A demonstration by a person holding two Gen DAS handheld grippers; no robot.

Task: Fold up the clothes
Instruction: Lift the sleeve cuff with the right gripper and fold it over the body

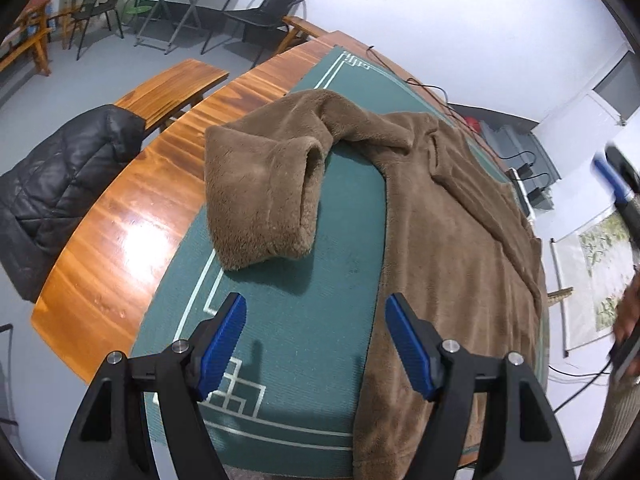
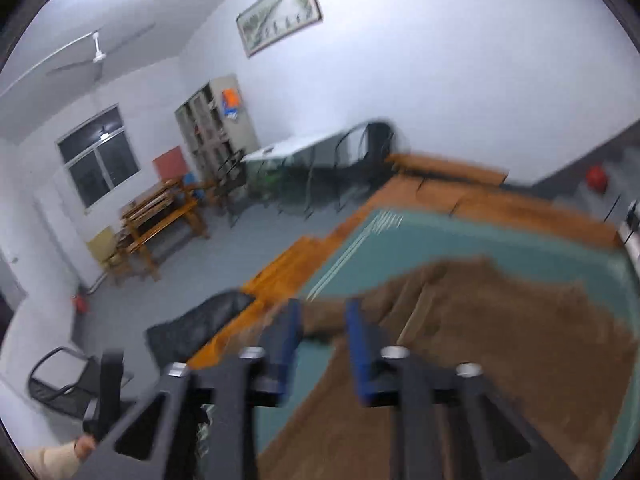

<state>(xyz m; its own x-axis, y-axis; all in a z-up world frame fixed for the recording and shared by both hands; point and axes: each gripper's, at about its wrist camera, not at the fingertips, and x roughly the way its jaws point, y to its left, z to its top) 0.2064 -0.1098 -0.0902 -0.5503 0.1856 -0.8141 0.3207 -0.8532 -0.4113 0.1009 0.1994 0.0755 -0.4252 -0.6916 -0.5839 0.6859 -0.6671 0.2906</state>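
On the table: one green mat [image 1: 304, 320] covers a long wooden table [image 1: 132, 216], and one brown fleece garment [image 1: 448, 216] lies spread across the mat.
Garment position: its body runs along the mat's right side in the left wrist view; one sleeve [image 1: 260, 184] reaches out to the left and bends back toward the camera, its open cuff facing the viewer.
Left gripper [image 1: 314, 344]: hovers above bare mat between sleeve and body, jaws wide apart, nothing between them.
Right gripper [image 2: 322, 344]: raised above the near part of the garment in a blurred view, jaws partly apart with nothing visibly caught between them.
Likely handling: the fleece looks thick, soft and limp, so it should sag and drape when lifted; probably light for its bulk and not slippery, since the pile gives the pads grip. Not fragile.
Where to hold: judging by the layout, the cuff rim of the sleeve, or a hem corner of the body, offers a firm doubled edge.
Counts: one garment, one sleeve clearly visible, two grippers, one mat, one table.
Beside the table: one black padded jacket [image 1: 60, 188] lies at the end of a wooden bench [image 1: 176, 84].
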